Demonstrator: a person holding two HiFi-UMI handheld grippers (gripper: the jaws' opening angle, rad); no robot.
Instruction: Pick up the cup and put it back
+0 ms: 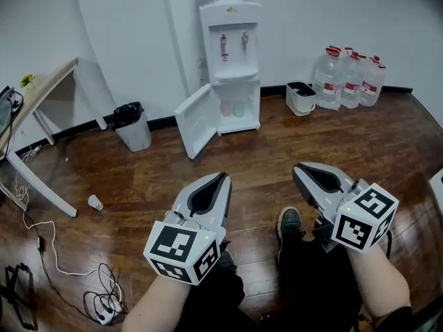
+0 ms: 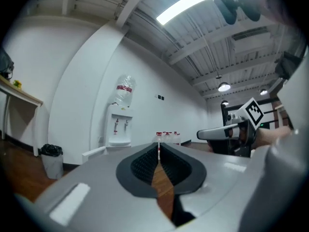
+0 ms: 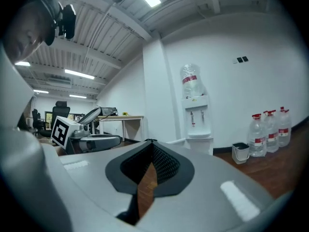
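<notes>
We hold both grippers out in front of us over the wooden floor (image 1: 277, 151), and neither carries anything. The left gripper (image 1: 223, 176) has its jaws clenched with only a hairline slit between the pads, and the right gripper (image 1: 297, 166) is closed tight on nothing. The cup (image 1: 95, 202), small and white, sits on the floor well off to our left, nearer to us than the bin (image 1: 131, 125) and far from both grippers. We cannot tell whether it stands upright.

We judge the step in hand to be the approach. To do it well, we should turn left and go low, and lead with the left gripper, which is nearer. Its jaws should be released wide before they arrive, then brought in from the side and closed gently. Such a light cup would likely skid or crush. The loose cable (image 1: 40, 244) near it is worth avoiding.

Only the head view shows the cup; both gripper views look level across the room and miss that patch of floor. They do show the bottle on top of the water dispenser (image 1: 232, 61), which the head view crops. They also show plainly how the jaws meet.
</notes>
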